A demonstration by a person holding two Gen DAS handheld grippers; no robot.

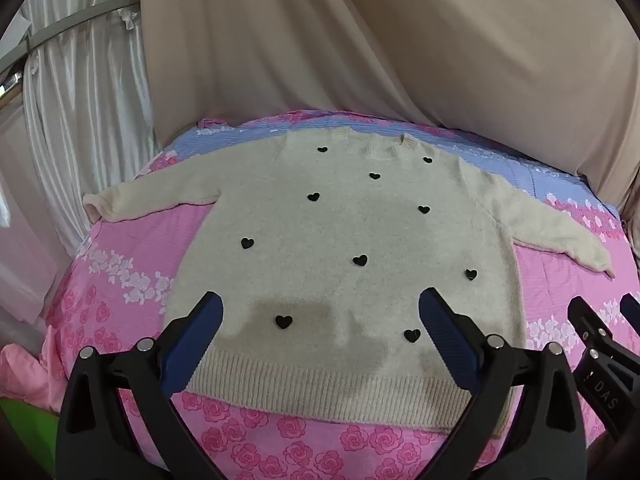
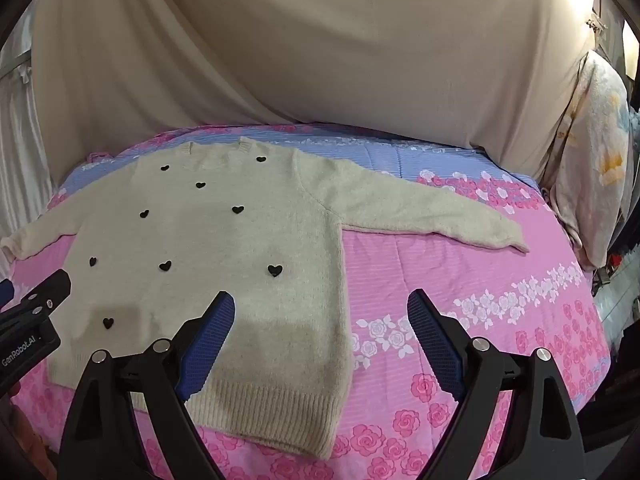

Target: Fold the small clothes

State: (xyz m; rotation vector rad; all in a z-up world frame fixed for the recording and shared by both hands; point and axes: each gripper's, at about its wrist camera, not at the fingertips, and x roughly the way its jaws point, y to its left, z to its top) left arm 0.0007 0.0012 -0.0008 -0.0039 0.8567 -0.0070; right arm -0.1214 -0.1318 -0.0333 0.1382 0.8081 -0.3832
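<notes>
The cream heart-dotted sweater (image 1: pixel 340 232) lies flat, front up, centre frame, sleeves spread wide, ready for a first fold. Left gripper (image 1: pixel 320 320) hovers over the ribbed hem, jaws wide and empty; right gripper (image 2: pixel 320 320) likewise straddles the side seam. Underneath, a pink rose bedsheet (image 2: pixel 460 264); beige drapes (image 2: pixel 320 60) fill the top.

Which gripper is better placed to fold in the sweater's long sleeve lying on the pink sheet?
Probably the right gripper. Its open jaws hover over the sweater edge on that side, and the sleeve stretches out just ahead. The left gripper hovers over the hem's middle.
</notes>
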